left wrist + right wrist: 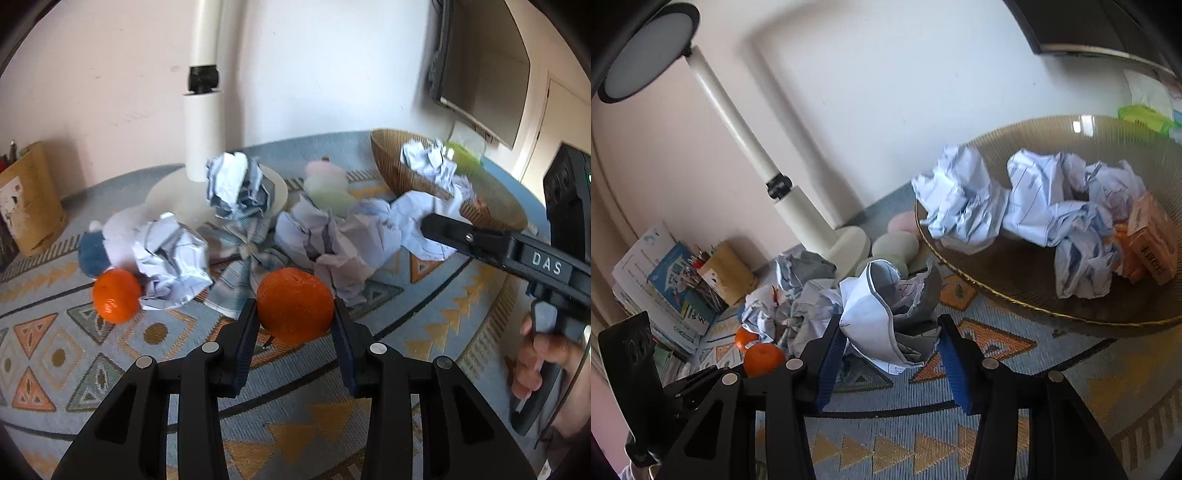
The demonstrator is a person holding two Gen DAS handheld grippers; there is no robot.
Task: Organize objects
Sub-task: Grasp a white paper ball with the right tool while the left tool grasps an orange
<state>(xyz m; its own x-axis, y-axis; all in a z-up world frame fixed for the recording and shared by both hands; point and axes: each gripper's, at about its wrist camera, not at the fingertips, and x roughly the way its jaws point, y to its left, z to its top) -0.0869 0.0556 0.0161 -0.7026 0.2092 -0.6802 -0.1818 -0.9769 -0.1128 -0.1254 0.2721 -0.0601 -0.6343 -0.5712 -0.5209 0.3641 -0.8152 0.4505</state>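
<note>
In the left wrist view, my left gripper is shut on an orange, with a pad pressed against each side, just above the patterned rug. A second orange lies to its left beside a crumpled paper ball. In the right wrist view, my right gripper is shut on a crumpled white paper, its blue pads squeezing both sides. The same gripper reaches in from the right in the left wrist view, and a hand holds its grip. Behind it stands a brown ribbed bowl.
The bowl holds several paper balls and an orange box. More crumpled paper, a checked cloth, a blue-and-white plush and pastel egg shapes litter the rug. A white lamp post stands behind; books are stacked at the left.
</note>
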